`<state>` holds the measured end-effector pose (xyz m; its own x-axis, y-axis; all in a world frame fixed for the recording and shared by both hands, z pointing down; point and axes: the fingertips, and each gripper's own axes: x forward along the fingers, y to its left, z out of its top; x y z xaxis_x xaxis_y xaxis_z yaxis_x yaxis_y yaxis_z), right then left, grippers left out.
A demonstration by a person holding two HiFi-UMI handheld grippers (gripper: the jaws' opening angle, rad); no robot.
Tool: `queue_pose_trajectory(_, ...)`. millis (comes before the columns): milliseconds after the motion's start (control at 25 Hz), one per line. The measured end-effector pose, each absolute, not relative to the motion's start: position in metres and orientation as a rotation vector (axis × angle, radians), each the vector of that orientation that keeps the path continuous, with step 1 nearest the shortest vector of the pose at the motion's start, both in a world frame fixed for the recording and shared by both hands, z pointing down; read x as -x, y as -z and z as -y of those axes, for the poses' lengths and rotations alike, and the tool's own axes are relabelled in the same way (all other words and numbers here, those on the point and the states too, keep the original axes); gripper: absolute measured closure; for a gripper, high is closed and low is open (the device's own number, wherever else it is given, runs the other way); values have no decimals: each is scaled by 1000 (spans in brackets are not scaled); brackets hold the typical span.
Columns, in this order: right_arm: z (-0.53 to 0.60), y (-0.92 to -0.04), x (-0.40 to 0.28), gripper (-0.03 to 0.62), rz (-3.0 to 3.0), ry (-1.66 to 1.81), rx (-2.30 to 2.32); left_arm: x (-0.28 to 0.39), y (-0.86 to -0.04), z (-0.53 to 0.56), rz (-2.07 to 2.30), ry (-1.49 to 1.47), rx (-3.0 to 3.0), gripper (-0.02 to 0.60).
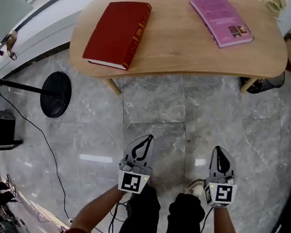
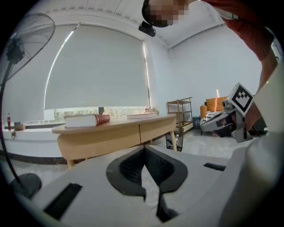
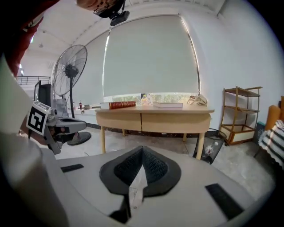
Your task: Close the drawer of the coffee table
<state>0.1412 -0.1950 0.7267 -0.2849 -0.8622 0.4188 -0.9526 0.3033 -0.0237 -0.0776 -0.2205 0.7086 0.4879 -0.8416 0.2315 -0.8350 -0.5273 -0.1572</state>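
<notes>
The wooden coffee table (image 1: 185, 45) stands ahead of me with a red book (image 1: 118, 32) and a pink book (image 1: 221, 19) on top. In the right gripper view its two drawer fronts (image 3: 146, 121) sit flush with the table's front, side by side. My left gripper (image 1: 147, 138) and right gripper (image 1: 218, 149) are held close to my body over the grey floor, well short of the table. Both point toward it. The left gripper's (image 2: 144, 150) jaws meet at the tips with nothing in them. My right gripper (image 3: 142, 148) is shut and empty too.
A standing fan (image 3: 71, 71) with a round black base (image 1: 55, 94) is left of the table, and a cable trails across the floor. A dark bin (image 1: 267, 83) sits by the table's right leg. A wooden shelf (image 3: 242, 115) stands farther right.
</notes>
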Motion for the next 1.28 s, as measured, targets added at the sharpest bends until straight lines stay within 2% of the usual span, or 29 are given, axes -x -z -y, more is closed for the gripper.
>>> queue_pose_trajectory(120,184,-646,-133,595,2232,-468,-1648,89,-625,213,-1555,465,2670,574)
queue_pose_trajectory(400,170,-469,-104,595,2236,-595,-1583,110,-455,193,-1968,434,2816,574)
queue_pose_trajectory(640,144,-342,-91,595,2243,-601,-1574,127,-345,156,-2057,564,2757,575)
queue_pose_trajectory(1000,177,-186,-76,595,2386,-399,-1685,174,-219,166,-2160,440,2627,574)
queue_pose_trajectory(1280,206,-76,-81,595,2452,-96,-1778,174,-80,180,-1928,225,2406,575)
